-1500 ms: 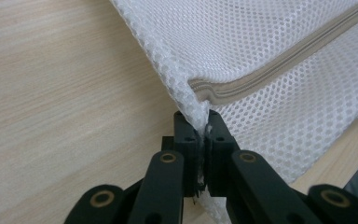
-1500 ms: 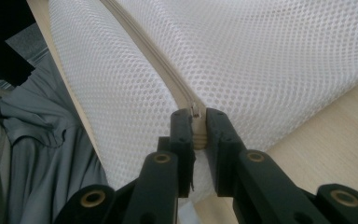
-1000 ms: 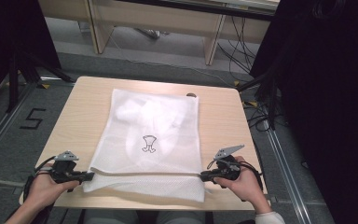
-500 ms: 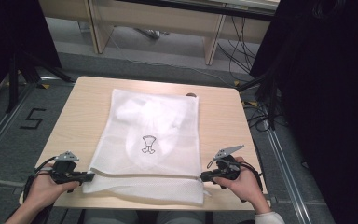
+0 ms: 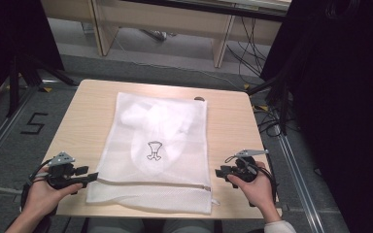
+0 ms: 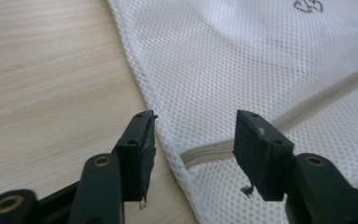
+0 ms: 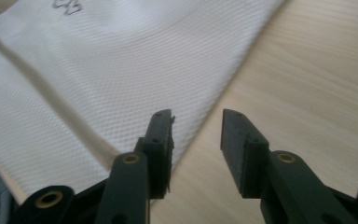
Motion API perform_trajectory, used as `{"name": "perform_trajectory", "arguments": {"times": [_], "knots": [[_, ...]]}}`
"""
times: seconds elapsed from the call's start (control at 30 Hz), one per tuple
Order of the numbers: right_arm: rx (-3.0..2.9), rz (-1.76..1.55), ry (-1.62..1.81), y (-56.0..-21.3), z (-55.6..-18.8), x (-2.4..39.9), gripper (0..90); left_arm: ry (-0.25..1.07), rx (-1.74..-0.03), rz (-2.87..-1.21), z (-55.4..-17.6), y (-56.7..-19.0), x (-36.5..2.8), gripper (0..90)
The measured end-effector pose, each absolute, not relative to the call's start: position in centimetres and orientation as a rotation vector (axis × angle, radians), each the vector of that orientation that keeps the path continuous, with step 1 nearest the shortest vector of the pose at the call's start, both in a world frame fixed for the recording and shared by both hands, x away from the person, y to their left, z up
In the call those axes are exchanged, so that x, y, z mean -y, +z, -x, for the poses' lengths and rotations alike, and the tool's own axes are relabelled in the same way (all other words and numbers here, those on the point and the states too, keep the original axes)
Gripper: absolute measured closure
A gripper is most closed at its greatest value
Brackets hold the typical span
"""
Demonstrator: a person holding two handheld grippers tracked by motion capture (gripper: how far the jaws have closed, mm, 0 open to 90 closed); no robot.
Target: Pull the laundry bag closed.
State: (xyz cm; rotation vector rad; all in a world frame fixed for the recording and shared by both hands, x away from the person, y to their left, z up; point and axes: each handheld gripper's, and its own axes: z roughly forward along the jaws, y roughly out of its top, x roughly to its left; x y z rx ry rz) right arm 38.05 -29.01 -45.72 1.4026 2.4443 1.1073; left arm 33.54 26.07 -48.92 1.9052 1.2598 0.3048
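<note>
The left hand-held gripper [image 5: 91,177] rests at the near left of the tabletop [image 5: 87,111]. Its jaws have just been opening and now stand wide, and the edge of the mesh bag [image 5: 160,160] with the zipper end [image 6: 205,151] lies between them, not pressed. To its right the white mesh bag lies flat, with a white garment [image 5: 158,124] inside it, seen through the net. The right hand-held gripper [image 5: 219,173] is just beside the bag's right edge. Its jaws have also just been opening and hold nothing.
</note>
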Motion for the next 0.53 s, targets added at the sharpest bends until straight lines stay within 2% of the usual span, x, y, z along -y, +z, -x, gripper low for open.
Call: {"name": "perform_trajectory", "arguments": {"times": [0.1, 0.23, 0.53], "knots": [[-2.384, -1.489, 1.062, -46.0, -38.1, 29.5, 58.7, 0.321, -1.286, -1.877, -33.7, -49.1, -26.2, 39.6], [-2.307, -1.584, 1.016, -46.3, -38.1, 29.7, 55.2, 0.367, -1.305, -1.925, -33.8, -49.1, -26.8, 32.7], [-2.276, -1.570, 1.055, -47.0, -38.3, 30.0, 51.6, 0.394, -1.306, -1.938, -34.0, -49.2, -27.4, 31.1]]}}
